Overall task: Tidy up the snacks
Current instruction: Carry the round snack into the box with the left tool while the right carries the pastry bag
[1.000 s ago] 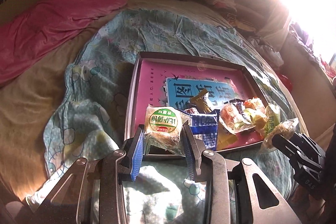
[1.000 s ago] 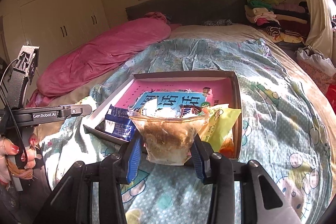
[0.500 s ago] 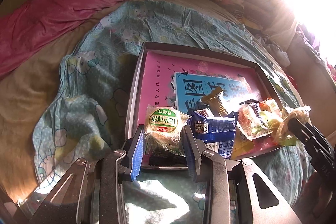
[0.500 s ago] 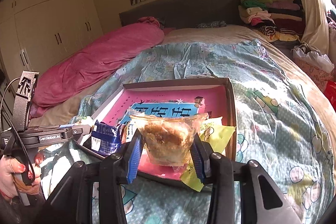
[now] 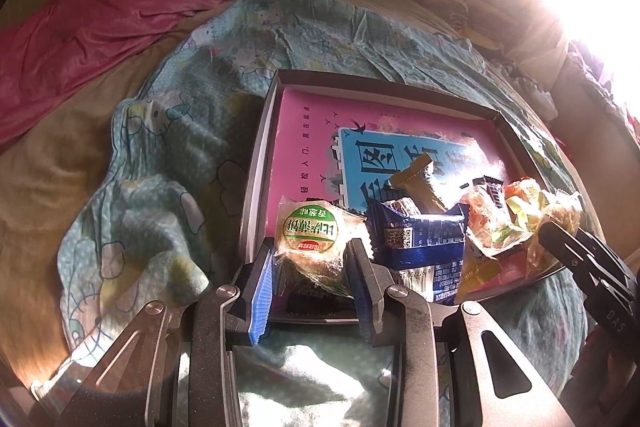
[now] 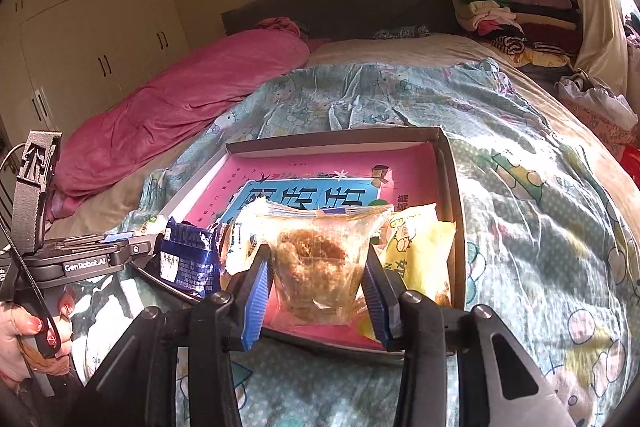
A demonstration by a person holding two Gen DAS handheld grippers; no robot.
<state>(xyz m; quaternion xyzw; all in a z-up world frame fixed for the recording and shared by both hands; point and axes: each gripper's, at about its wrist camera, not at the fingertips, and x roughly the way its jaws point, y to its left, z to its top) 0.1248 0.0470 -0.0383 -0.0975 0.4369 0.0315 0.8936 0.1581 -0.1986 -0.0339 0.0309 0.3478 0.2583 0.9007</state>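
Still, with each gripper, left gripper (image 5: 310,281) clamping the green-label pastry (image 5: 312,233), right gripper (image 6: 316,291) clamping the clear-bagged cake (image 6: 320,259), at the frames' lower centre, either slippery wrapper might slide free outside the box (image 6: 454,187).

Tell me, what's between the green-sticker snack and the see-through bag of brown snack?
The blue packet, seen in both wrist views, sits between the green-sticker snack and see-through bag.

Black tool (image 6: 316,291), blue ribbed pads (image 6: 254,301)
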